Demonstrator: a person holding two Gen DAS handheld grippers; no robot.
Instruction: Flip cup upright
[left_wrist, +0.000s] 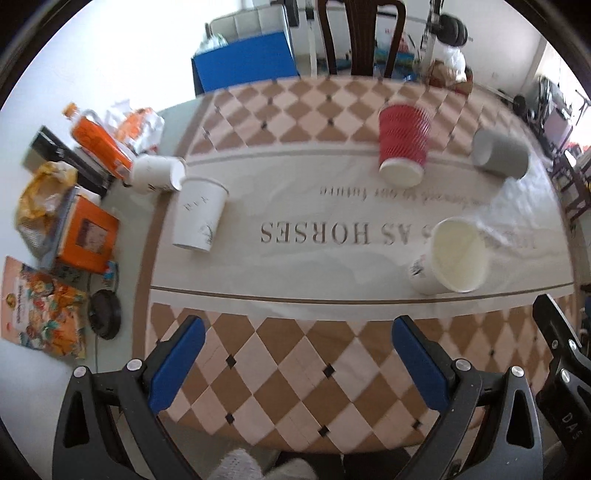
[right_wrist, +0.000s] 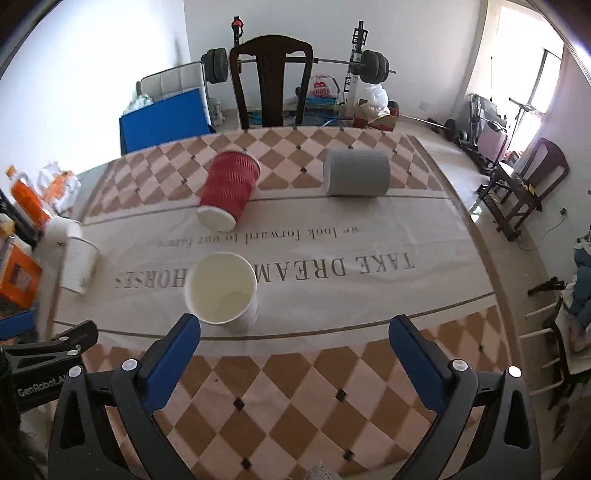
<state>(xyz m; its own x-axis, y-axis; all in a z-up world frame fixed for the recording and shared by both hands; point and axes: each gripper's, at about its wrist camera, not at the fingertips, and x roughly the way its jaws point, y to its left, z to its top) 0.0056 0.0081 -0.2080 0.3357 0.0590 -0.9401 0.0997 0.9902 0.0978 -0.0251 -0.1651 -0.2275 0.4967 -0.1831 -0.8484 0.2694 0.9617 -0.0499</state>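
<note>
Several cups sit on a checkered tablecloth (left_wrist: 295, 362). A white paper cup (right_wrist: 223, 291) stands upright, mouth up, just beyond my right gripper's left finger; it also shows in the left wrist view (left_wrist: 452, 258). A red ribbed cup (right_wrist: 231, 188) (left_wrist: 404, 147) lies on its side. A grey cup (right_wrist: 356, 172) (left_wrist: 500, 153) lies on its side. A white cup (left_wrist: 199, 214) (right_wrist: 77, 267) lies at the left, with another white cup (left_wrist: 157, 172) behind it. My left gripper (left_wrist: 295, 365) and my right gripper (right_wrist: 293, 362) are open and empty above the near table edge.
Snack packets, an orange box (left_wrist: 86, 238), an orange bottle (left_wrist: 98, 138) and a black lid (left_wrist: 105, 314) crowd the table's left side. A dark wooden chair (right_wrist: 271, 79) stands at the far edge. A blue box (right_wrist: 164, 118) and barbell weights (right_wrist: 373, 66) stand behind.
</note>
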